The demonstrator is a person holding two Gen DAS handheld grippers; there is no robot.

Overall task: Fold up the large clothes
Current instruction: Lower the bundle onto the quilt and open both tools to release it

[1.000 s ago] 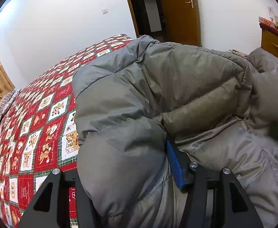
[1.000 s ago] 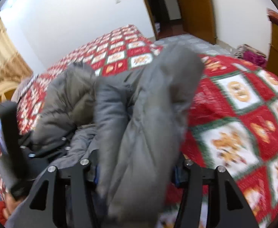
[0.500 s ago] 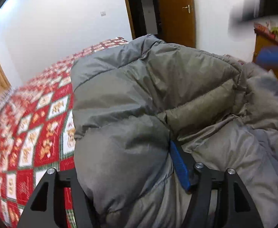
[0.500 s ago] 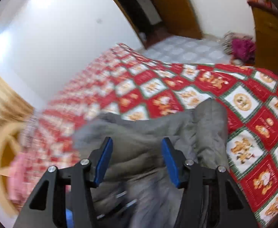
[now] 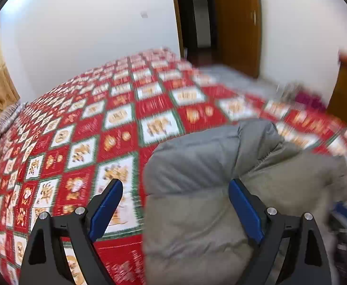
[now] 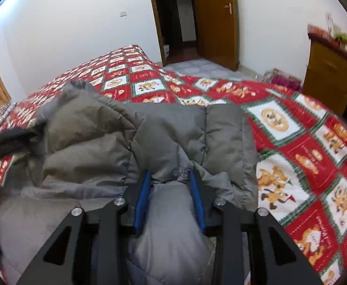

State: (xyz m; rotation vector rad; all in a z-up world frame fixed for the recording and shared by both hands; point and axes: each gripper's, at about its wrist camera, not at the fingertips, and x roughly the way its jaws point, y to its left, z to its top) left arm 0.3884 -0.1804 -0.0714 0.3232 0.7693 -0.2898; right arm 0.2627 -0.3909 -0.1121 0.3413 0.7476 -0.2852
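Note:
A grey padded jacket (image 6: pixel 164 140) lies bunched on a bed with a red, white and green patterned quilt (image 6: pixel 299 147). My right gripper (image 6: pixel 170 182) is shut on a fold of the jacket, its blue pads pinching the fabric. In the left wrist view the jacket (image 5: pixel 197 190) lies at lower right on the quilt (image 5: pixel 83 142). My left gripper (image 5: pixel 174 191) is open wide; the jacket's edge lies between the blue pads (image 5: pixel 242 204) without being pinched. That view is blurred by motion.
A white wall (image 6: pixel 78 30) and an open brown door (image 6: pixel 216 19) stand beyond the bed. A wooden cabinet (image 6: pixel 332 71) is at the right, with a pile of cloth (image 6: pixel 282 78) on the tiled floor beside it.
My left gripper has let go of the jacket and opened wide; the jacket has dropped lower in its view. My right gripper was open half a second ago and now pinches a fold.

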